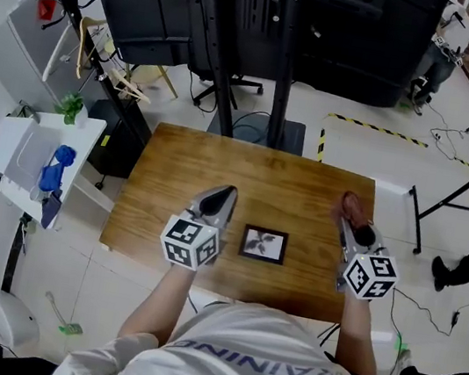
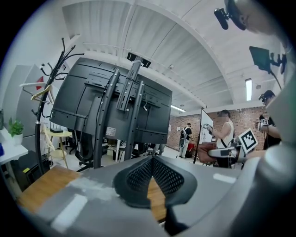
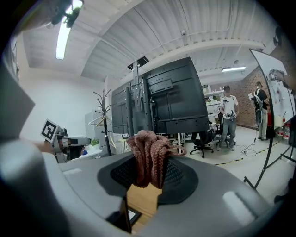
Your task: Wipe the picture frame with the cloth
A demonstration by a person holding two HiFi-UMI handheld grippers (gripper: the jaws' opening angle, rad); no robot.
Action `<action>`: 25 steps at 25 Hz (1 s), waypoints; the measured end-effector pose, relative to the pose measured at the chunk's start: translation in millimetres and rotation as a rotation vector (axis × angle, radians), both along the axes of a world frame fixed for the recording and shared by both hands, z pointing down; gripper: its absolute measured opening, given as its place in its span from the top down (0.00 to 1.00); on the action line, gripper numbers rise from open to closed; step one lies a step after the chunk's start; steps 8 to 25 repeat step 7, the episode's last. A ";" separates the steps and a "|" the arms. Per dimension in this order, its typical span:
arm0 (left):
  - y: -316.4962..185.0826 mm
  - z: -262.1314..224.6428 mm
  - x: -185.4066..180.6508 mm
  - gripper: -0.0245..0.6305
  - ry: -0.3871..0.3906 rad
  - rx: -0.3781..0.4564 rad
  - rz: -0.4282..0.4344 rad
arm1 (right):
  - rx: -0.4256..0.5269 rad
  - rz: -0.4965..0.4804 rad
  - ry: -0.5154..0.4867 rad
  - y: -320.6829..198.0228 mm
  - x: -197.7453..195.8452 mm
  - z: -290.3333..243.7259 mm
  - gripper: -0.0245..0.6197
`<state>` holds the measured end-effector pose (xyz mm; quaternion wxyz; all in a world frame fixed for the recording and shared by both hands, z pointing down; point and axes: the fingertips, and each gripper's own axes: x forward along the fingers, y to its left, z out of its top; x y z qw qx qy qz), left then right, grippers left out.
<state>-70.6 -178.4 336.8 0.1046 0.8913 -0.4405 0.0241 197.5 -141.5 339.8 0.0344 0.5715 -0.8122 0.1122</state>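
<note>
Right gripper (image 1: 350,221) had its jaws clamped on the bunched cloth (image 3: 148,155), and the left gripper (image 1: 227,193) was closed on nothing. The picture frame (image 1: 262,244) lay flat on the table (image 1: 176,164) between them, touching neither. My worry: with nothing pinning the frame, a wipe could shove it across the wood, and drag might tug the loose wad free.

Picture frame (image 1: 263,244) — flat on wooden table (image 1: 185,172)
</note>
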 end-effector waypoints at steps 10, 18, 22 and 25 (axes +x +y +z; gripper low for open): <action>4.9 0.8 12.0 0.96 -0.001 -0.011 0.015 | -0.012 0.003 0.007 8.2 9.1 0.2 0.77; 4.9 0.8 12.0 0.96 -0.001 -0.011 0.015 | -0.012 0.003 0.007 8.2 9.1 0.2 0.77; 4.9 0.8 12.0 0.96 -0.001 -0.011 0.015 | -0.012 0.003 0.007 8.2 9.1 0.2 0.77; 4.9 0.8 12.0 0.96 -0.001 -0.011 0.015 | -0.012 0.003 0.007 8.2 9.1 0.2 0.77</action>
